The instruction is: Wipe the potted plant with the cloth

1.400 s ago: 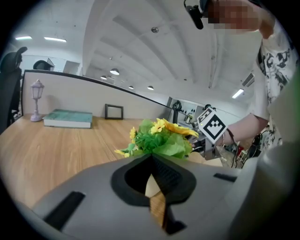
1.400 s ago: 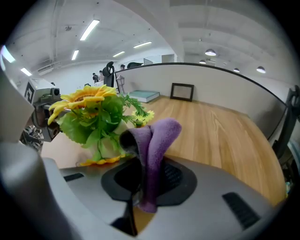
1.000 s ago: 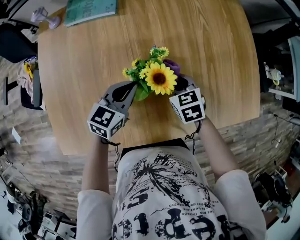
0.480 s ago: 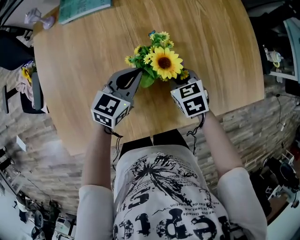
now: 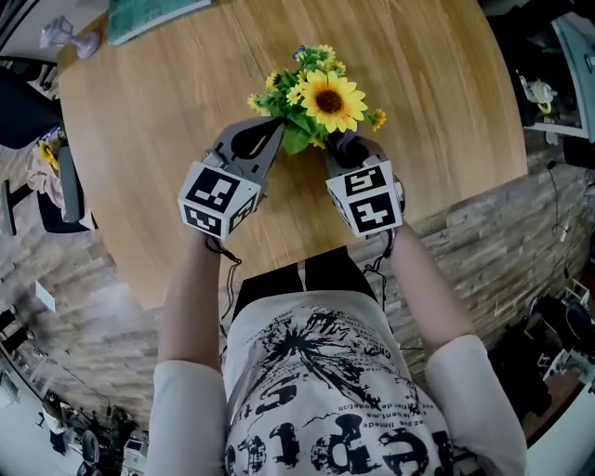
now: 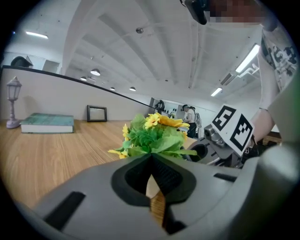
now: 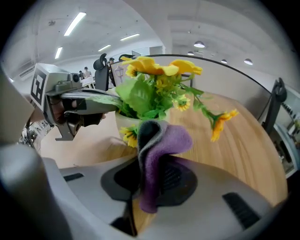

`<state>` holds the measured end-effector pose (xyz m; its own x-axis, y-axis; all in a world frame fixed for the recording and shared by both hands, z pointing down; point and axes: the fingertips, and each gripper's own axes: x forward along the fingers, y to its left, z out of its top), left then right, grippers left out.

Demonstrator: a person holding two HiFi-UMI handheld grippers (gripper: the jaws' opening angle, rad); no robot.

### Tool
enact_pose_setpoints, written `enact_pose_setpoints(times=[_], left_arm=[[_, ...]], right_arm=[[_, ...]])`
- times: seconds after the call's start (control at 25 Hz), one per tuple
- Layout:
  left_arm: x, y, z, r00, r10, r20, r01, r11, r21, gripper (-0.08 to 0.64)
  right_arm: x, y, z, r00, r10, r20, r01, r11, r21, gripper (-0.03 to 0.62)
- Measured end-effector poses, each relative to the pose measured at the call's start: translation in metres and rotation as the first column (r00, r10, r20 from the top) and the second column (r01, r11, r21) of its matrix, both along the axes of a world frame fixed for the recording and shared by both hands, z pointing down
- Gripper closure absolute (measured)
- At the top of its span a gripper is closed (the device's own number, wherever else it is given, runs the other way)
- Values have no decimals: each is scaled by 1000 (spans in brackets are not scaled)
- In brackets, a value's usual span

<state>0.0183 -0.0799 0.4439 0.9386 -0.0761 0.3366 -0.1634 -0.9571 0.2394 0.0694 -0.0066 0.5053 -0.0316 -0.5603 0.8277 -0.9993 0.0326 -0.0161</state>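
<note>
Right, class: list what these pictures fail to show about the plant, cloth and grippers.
Pot: head view, flowers cover it.
Cloth: head view, mostly under right gripper.
Left gripper: shut, but on a leaf or nothing? Leaves crowd its tips in every view.
Book: head view, cut by the edge.

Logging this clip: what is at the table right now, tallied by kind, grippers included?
Plant: 1
Cloth: 1
Book: 1
Lantern: 1
Frame: 1
Grippers: 2 (left gripper, right gripper)
Total: 7
</note>
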Motion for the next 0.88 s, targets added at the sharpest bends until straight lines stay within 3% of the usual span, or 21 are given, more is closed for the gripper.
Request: enact_pose_setpoints(times=[0.24, 0.72, 0.88], left_arm=[[-1, 0, -1, 999, 34, -17, -35, 999, -11, 558], [0, 0, -1, 997, 70, -33, -71, 997, -36, 558], [1, 0, 0, 996, 82, -33, -83, 996, -30, 558]], right_arm=[[-35, 2, -2, 998, -59, 23, 59, 998, -21, 515], [-72, -15, -3, 996, -22, 92, 23, 1000, -11, 514], [-92, -16, -4, 986, -75, 146, 75, 997, 6, 515]])
